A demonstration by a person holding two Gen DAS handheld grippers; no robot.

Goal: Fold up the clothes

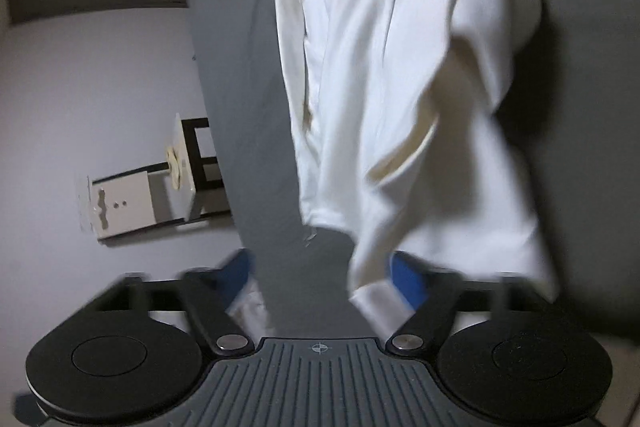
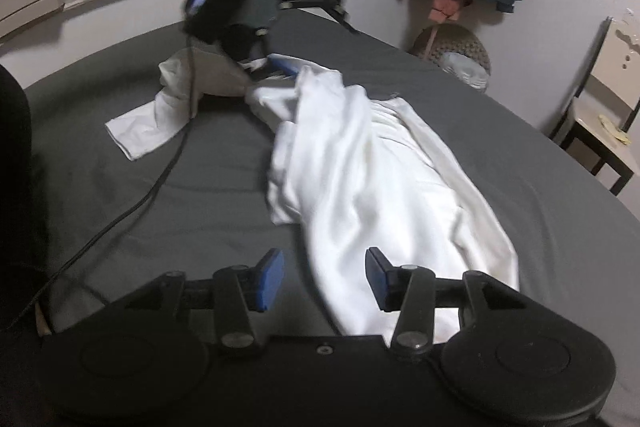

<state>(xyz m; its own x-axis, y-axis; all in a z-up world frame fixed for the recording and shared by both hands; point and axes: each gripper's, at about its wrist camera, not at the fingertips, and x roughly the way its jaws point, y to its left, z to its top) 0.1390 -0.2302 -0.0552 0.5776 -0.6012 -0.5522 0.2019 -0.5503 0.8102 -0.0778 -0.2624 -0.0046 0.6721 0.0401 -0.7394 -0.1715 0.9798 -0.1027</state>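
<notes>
I see the white garment (image 2: 360, 167) lying bunched and twisted in a long heap on the grey bed (image 2: 180, 195), no clean fold made yet, so nearly all the folding is left. My right gripper (image 2: 326, 277) hangs released over the garment's near end, the cloth untouched between its jaws. My left gripper (image 1: 320, 277) stands unclenched at the garment's far end, pads off the cloth.
</notes>
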